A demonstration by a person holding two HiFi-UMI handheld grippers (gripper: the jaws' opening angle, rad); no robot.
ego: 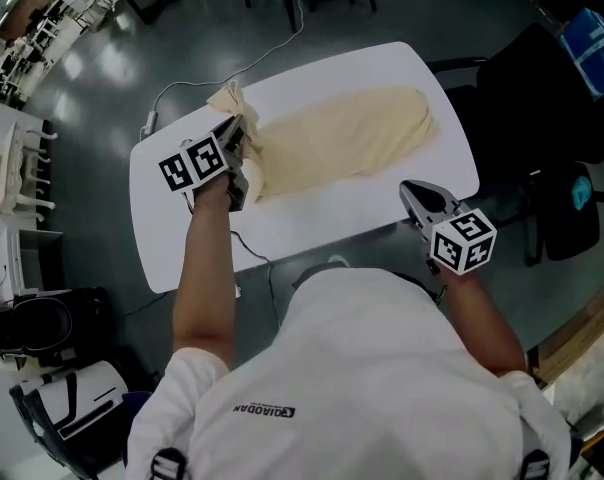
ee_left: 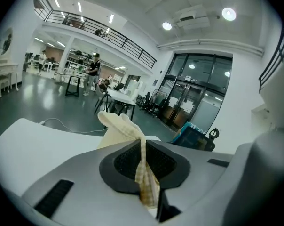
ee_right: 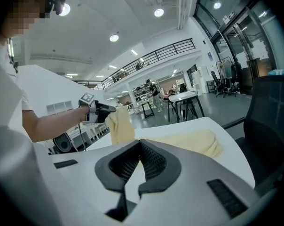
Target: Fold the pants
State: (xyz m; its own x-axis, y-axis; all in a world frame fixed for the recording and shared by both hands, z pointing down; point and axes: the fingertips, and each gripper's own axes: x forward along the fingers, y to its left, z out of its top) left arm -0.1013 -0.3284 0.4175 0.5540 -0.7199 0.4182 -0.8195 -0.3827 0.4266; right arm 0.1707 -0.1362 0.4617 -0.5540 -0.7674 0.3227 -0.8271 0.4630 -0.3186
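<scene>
Two hand-held grippers work over a white table (ego: 187,253), seen from the head view; items run from nearest to farthest. Bottom centre: the person's white shirt (ego: 362,378), with both bare forearms reaching towards the top of the frame. Lower right of centre: the right gripper (ego: 409,188), beside the table's near edge. Its jaws meet at the tips, and the right gripper view shows nothing between them. Left of centre: the left gripper (ego: 238,131), over the table's left part. Its jaws are closed to a narrow gap on a bunched corner of the pants (ego: 347,133). The left gripper view shows a strip of the cloth pinched between the dark pads (ee_left: 125,161), its loose end hanging out on the near side. That corner is lifted off the table and stands up in a peak just beyond the jaw tips. The rest of the cream-coloured pants lies flat across the middle of the table, reaching towards its upper right corner. Beyond the table: a white cable (ego: 257,60) on the grey floor at upper left, and a black chair (ego: 527,93) at right.
</scene>
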